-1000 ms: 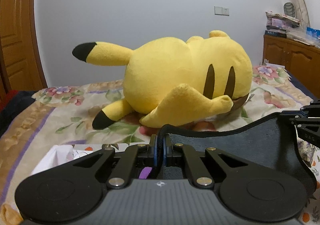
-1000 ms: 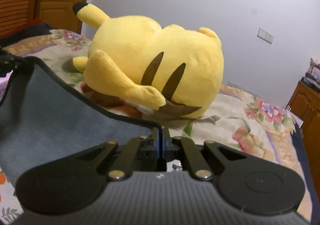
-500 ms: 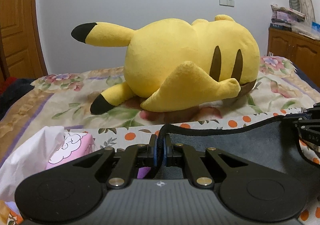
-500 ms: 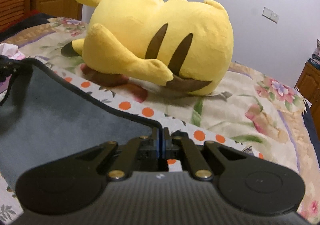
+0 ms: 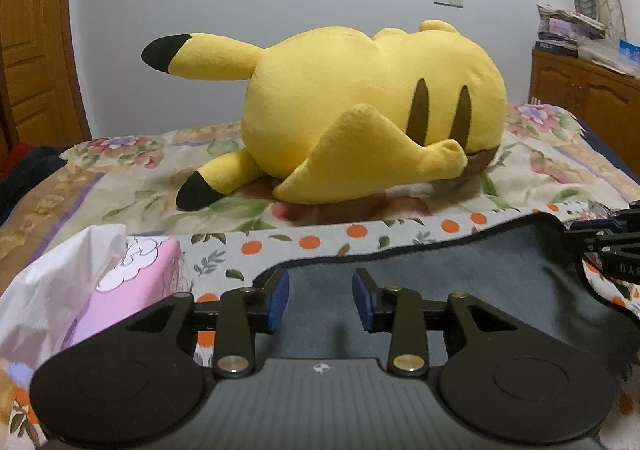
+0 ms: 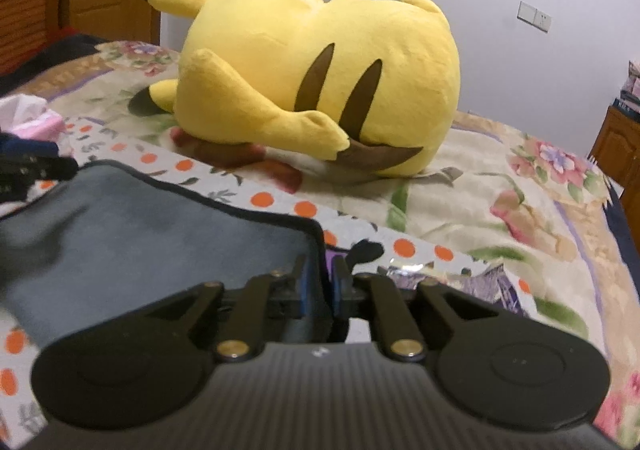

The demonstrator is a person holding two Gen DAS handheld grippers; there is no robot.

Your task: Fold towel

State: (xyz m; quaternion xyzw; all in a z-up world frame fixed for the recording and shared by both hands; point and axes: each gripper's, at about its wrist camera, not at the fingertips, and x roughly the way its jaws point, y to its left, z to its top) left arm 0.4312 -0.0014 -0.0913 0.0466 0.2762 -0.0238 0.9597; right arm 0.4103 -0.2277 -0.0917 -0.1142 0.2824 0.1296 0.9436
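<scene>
A dark grey towel (image 5: 460,282) with black trim lies on the bed; it also shows in the right wrist view (image 6: 140,234). My left gripper (image 5: 321,300) is open, its blue pads apart over the towel's far left corner. My right gripper (image 6: 321,282) has its jaws slightly apart around the towel's far right corner edge, with a small gap on each side. The right gripper's tips show at the right edge of the left wrist view (image 5: 612,246).
A big yellow Pikachu plush (image 5: 360,117) lies on the floral bedspread (image 5: 120,185) just beyond the towel. A pink tissue pack with white tissue (image 5: 100,282) sits at the left. A wooden cabinet (image 5: 588,89) stands at the right, a wooden door at the left.
Both grippers have come down toward the bed with the towel. My left gripper has opened and let go of the corner. My right gripper's jaws have parted slightly.
</scene>
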